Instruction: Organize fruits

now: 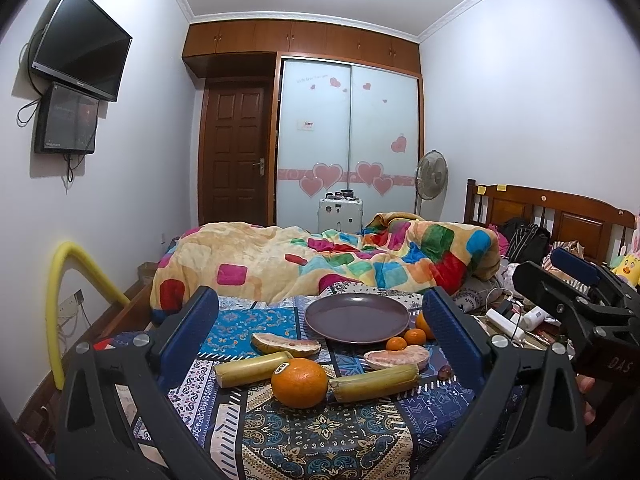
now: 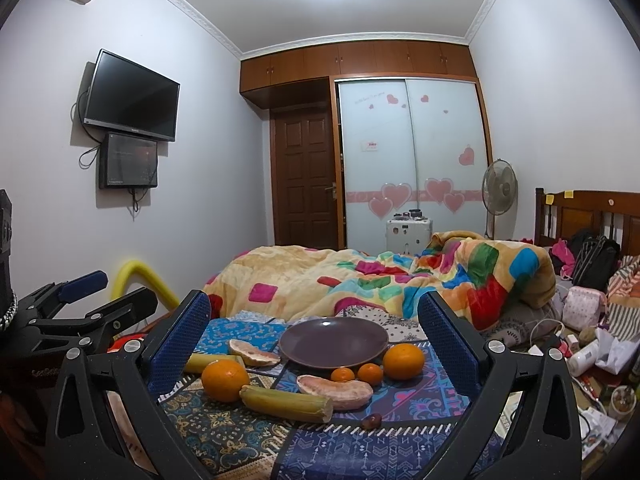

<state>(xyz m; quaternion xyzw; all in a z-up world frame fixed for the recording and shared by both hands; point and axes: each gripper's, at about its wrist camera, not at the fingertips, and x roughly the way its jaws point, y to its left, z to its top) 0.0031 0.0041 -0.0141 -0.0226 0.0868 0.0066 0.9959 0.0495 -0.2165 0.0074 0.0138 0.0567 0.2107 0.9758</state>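
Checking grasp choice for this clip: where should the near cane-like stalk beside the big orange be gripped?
Grip the stalk at mid-length, across its narrow width, coming down from above with the open right hand-held gripper. It lies flat and crosswise on the cloth, and its ends crowd the big orange and a pomelo piece.

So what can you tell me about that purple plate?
The plate is round, shallow and dark purple, with a smooth glossy surface like glazed ceramic. It lies flat on the patterned cloth, behind the fruit, and holds nothing. A pomelo piece sits by its left edge, and two small tangerines lie just in front. Whether they touch it is unclear.
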